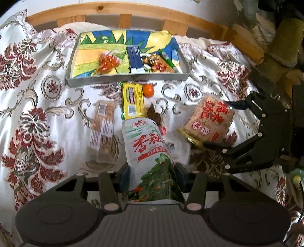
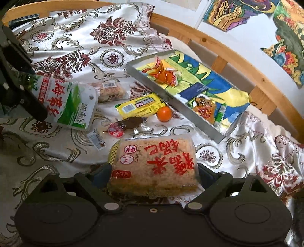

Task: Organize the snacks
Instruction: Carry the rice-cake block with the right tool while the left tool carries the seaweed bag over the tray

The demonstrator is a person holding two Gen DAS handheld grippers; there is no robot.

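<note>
Spread over a bed's floral satin bedspread [image 1: 47, 117]: loose snacks, with a shallow grey tray [image 1: 131, 78] at the far side beside the wooden bed frame [image 1: 125, 11].

Nearest the left camera, a white pickled-vegetable pouch [image 1: 147, 146] printed with red characters and green leaves; its leafy end sits between the left claw [image 1: 153, 177] pads, pinched at a narrow gap, the rest slanting out toward the tray. Seen from the right camera [image 2: 64, 102], lifted off the cloth.

Further right, a clear-wrapped rice-cracker block [image 2: 153, 165], tan and grainy with red characters and a yellow edge strip. Spans the right claw [image 2: 154, 175] from pad to pad, jaws spread nearly full and closing at most slightly; true pad pressure cannot be told.

On the bedspread between pouch and tray: a yellow packet [image 1: 132, 100], a small orange fruit [image 1: 148, 90], a dark brown wrapped piece [image 1: 153, 114], a clear biscuit packet [image 1: 102, 125].

In the tray, lined with a bright blue, yellow and green painted sheet: an orange-red packet [image 1: 107, 61], a navy stick pack [image 1: 135, 58], a gold-brown packet [image 1: 158, 63], a green tube [image 1: 168, 58].
</note>
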